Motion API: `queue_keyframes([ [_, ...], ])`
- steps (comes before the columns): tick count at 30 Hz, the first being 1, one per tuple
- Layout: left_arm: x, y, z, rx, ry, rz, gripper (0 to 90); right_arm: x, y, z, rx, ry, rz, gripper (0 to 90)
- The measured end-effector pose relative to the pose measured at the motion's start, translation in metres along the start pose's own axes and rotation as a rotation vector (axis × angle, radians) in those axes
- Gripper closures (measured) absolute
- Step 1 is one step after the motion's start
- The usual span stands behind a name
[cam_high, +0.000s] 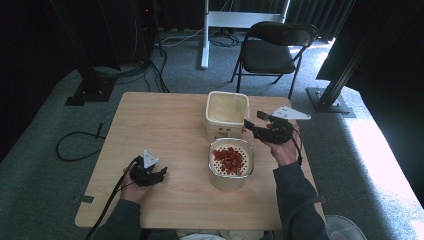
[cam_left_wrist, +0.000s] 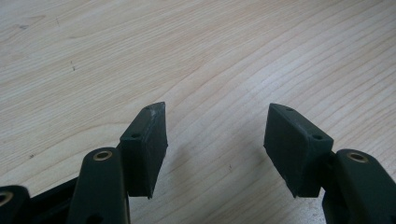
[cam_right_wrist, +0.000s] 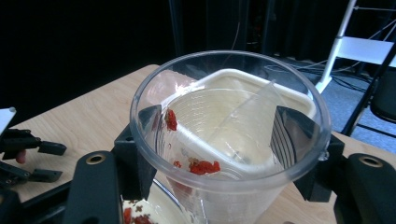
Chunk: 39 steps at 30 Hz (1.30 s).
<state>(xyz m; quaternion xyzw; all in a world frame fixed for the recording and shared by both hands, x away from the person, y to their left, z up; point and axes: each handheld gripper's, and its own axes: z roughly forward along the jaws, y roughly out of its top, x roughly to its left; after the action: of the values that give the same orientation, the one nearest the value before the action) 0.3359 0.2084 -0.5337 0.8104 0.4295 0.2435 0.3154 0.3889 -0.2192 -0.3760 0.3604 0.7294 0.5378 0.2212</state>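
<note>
**Open wood on my left, crowded right of centre**

The left half of the pale wooden table (cam_high: 160, 125) lies bare in the high view, so my left gripper (cam_high: 161, 174), low in the frame with its jaws apart, has open wood ahead and to both sides. Right of centre, two things block a straight pass: the tall cream square-mouthed plastic container (cam_high: 226, 114) and, just below it in the frame, the round metal strainer bowl of red pieces (cam_high: 230, 162). My right gripper (cam_high: 248, 125) sits against the container's right side, clamped around a clear plastic cup (cam_right_wrist: 224, 140). A narrow strip of table runs along the right edge.
</note>
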Motion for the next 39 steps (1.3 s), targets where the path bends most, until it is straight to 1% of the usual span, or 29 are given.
queue_keyframes([
  [3, 0.001, 0.0, 0.0, -0.001, 0.002, 0.0, 40.2, 0.001, 0.002, 0.005, 0.001, 0.011, 0.001, 34.2],
  [6, 0.001, 0.0, -0.001, -0.003, 0.002, -0.004, 40.2, 0.001, 0.004, 0.008, 0.002, 0.027, -0.007, 34.2],
  [13, 0.001, 0.0, 0.0, 0.0, 0.002, 0.002, 40.2, 0.0, 0.008, 0.012, 0.001, 0.042, -0.013, 34.0],
  [16, 0.001, 0.0, 0.0, 0.0, 0.001, 0.001, 40.2, -0.001, 0.01, 0.014, -0.001, 0.058, -0.019, 34.0],
  [22, 0.001, 0.0, 0.0, 0.0, 0.001, 0.001, 40.2, -0.002, 0.012, 0.019, -0.006, 0.08, -0.015, 34.0],
  [27, 0.001, 0.0, 0.0, 0.0, 0.001, 0.003, 40.2, -0.002, 0.015, 0.025, -0.003, 0.093, -0.008, 33.9],
  [34, 0.001, 0.0, 0.0, 0.0, 0.001, 0.001, 40.2, -0.001, 0.021, 0.034, -0.005, 0.108, -0.018, 33.7],
  [39, 0.001, 0.0, 0.0, 0.0, 0.001, 0.0, 40.2, -0.002, 0.023, 0.04, 0.006, 0.114, -0.016, 33.6],
])
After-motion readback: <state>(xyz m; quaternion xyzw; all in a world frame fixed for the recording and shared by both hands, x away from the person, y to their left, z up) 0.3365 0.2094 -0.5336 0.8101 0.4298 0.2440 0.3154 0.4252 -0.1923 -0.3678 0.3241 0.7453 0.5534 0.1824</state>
